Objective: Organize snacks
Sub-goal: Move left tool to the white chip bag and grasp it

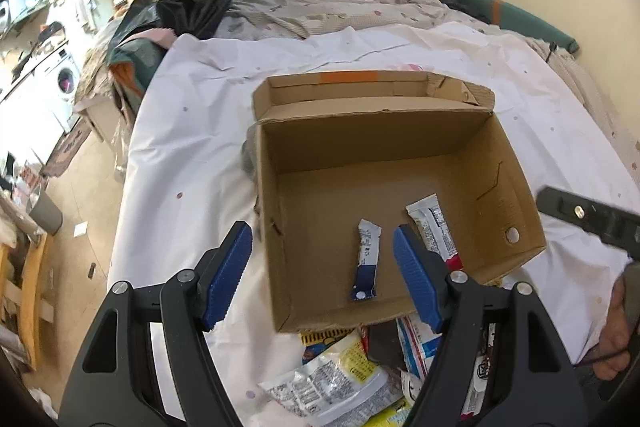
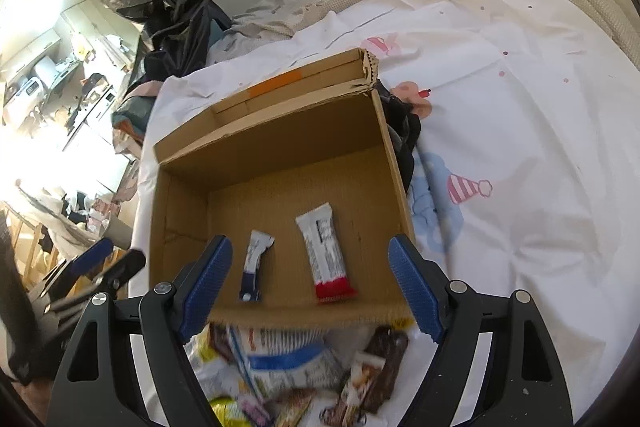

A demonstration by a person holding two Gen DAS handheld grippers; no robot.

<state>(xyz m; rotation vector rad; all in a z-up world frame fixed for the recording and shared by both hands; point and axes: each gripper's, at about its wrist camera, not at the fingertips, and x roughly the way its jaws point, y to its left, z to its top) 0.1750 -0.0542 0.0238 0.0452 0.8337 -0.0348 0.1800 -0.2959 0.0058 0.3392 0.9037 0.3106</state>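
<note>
The left hand-held gripper [image 1: 322,277] points downward with its blue pads spread apart and nothing between them. The right hand-held gripper [image 2: 310,285] is likewise tilted down, its jaws wide and empty.

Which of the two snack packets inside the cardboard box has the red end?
The wider packet, on the right in the cardboard box; the slimmer packet beside it ends in dark blue.

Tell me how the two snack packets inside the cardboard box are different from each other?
The blue-ended packet is thin and small, while the red-ended packet is wider and longer. One has a dark blue near end, the other a bright red one. The blue-ended packet lies nearer the box's left wall, with the red-ended packet to its right. Both are mostly white, lie flat on the floor of the cardboard box, and touch neither tongs.
</note>
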